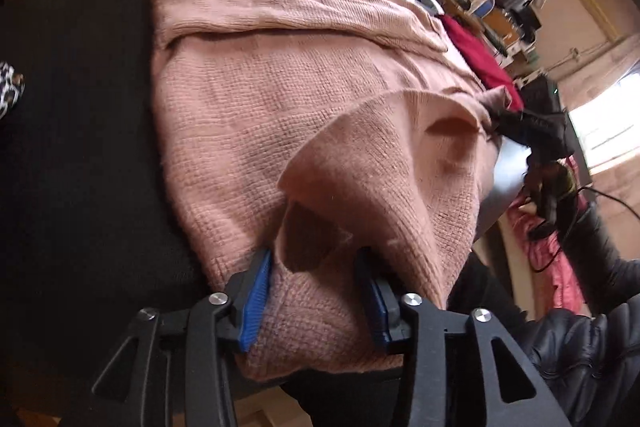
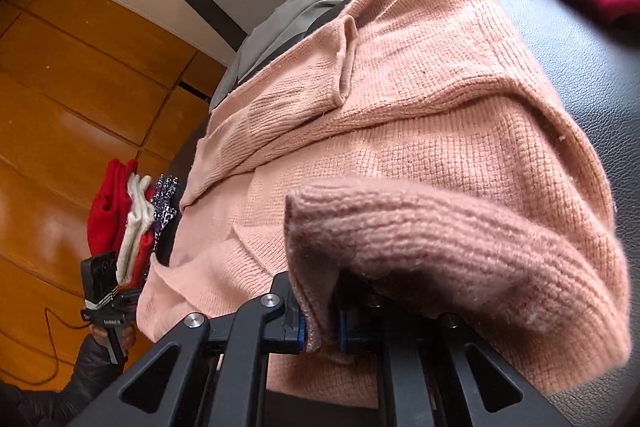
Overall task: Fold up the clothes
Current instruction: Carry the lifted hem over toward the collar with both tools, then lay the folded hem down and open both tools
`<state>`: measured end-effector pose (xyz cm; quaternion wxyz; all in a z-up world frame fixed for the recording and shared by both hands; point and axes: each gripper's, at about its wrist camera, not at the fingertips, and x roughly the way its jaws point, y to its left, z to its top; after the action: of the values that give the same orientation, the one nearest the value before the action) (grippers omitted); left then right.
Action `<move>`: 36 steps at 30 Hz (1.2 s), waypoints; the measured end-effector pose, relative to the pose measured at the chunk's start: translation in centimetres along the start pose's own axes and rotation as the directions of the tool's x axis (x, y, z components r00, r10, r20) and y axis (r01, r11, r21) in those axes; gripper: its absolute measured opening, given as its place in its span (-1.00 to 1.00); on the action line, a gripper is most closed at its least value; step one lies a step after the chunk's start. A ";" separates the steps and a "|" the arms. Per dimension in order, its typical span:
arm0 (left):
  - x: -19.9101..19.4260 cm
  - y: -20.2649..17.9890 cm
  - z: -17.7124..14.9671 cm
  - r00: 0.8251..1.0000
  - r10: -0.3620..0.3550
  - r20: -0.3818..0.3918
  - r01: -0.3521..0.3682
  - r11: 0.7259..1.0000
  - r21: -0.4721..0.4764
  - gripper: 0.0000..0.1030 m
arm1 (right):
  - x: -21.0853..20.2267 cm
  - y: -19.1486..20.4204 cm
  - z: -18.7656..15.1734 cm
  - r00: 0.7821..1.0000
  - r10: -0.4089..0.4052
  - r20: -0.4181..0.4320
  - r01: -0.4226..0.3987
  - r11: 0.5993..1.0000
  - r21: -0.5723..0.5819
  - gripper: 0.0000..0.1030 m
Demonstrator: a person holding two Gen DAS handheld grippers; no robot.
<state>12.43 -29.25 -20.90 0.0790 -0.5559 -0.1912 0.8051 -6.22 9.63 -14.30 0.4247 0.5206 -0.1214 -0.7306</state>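
A pink knitted sweater (image 1: 288, 99) is spread over a dark table surface (image 1: 80, 107), and most of the middle of that surface is covered by it. In the left wrist view, bare dark surface is left along the sweater's left edge, while the table's far right rim is crowded by a dark red garment (image 1: 480, 59). A grey garment (image 2: 304, 11) is bunched beyond the sweater's far edge, just touching or overlapped by it. In the right wrist view, open dark surface is seen to the right of the sweater, with the red garment lying well apart at the far right corner. Off the table's left side, a stack of red, white and patterned clothes (image 2: 136, 223) is seen against a wooden floor (image 2: 60, 107). The near hem of the sweater is bunched between the blue pads of the left gripper (image 1: 316, 291), whose jaws are held moderately apart around the thick fold, the cloth being pressed on both sides. A ribbed edge of the sweater, raised and draped over, is pinched by the right gripper (image 2: 322, 331), whose jaws are nearly closed on it.
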 end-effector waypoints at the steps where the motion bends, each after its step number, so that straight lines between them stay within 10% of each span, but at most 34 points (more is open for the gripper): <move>1: 0.0 -0.8 -0.2 0.999 0.051 0.006 -0.052 0.998 0.024 -0.27 | 0.0 0.1 0.0 1.000 -0.005 0.002 0.005 1.000 -0.003 -0.78; 3: -0.1 -1.9 -0.8 0.993 0.117 0.023 -0.118 0.991 0.067 -0.87 | -0.1 0.4 0.0 1.000 -0.016 0.006 0.016 1.000 -0.009 -0.78; 8: -5.6 -1.8 -1.3 0.973 0.070 0.222 -0.070 0.998 -0.009 -0.88 | -2.2 2.7 1.1 0.998 -0.020 0.066 0.025 0.997 -0.074 -0.79; 13: -12.6 -0.1 0.2 0.884 -0.021 0.468 0.065 0.995 -0.077 -0.88 | -5.9 6.5 3.3 0.987 0.005 0.164 0.026 0.983 -0.182 -0.79; 19: -13.6 3.8 6.4 0.812 0.017 0.584 0.115 0.976 -0.187 -0.89 | -6.7 7.2 9.1 0.964 0.008 0.267 0.043 0.982 -0.184 -0.79; 22: -9.5 6.1 10.7 0.839 0.069 0.540 0.112 0.949 -0.296 -0.89 | -3.9 4.1 12.2 0.969 -0.015 0.246 0.043 0.994 -0.105 -0.79; 27: 0.4 9.8 14.1 0.950 0.113 0.290 0.022 0.904 -0.428 -0.89 | 3.8 -2.9 13.0 0.995 -0.044 0.088 0.036 0.995 0.089 -0.63; 36: 0.4 6.8 5.6 0.961 0.127 0.244 -0.020 0.917 -0.398 -0.89 | 2.4 -5.1 3.5 0.993 0.107 0.053 -0.113 0.985 0.133 -0.73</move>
<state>7.66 -36.54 -22.17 -0.0906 -0.4546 -0.3357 0.8200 -11.98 10.02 -17.54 0.4254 0.5238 -0.2091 -0.7078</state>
